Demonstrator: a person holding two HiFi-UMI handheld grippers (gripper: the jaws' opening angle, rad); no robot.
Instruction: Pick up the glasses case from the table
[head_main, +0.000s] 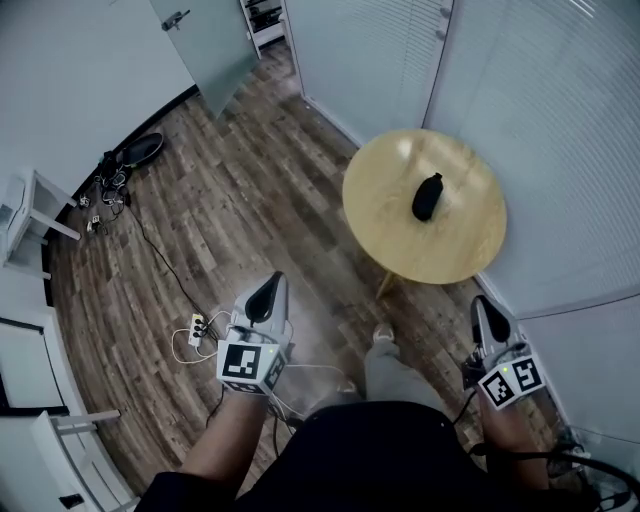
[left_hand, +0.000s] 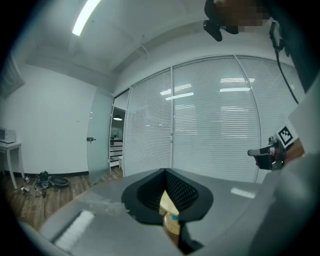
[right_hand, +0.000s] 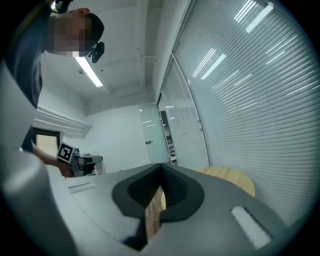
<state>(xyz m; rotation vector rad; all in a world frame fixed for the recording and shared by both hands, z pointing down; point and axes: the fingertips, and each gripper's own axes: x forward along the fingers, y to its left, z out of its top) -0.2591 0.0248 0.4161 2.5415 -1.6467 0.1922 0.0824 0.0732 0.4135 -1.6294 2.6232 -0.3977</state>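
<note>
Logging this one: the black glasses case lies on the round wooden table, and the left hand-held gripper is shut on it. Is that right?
Not quite. The glasses case does lie on the round wooden table, but the left hand-held gripper is shut on nothing and is well short of the table. The head view shows the case lying alone with neither gripper near it.

"What's the count?"

"One round pale-wood counter (head_main: 470, 250) and one black oblong glasses case (head_main: 427, 197)."

"And tools?"

"Two grey ones: the left tool (head_main: 268, 290) and the right tool (head_main: 487, 312). Also one white power strip (head_main: 197, 328)."
</note>
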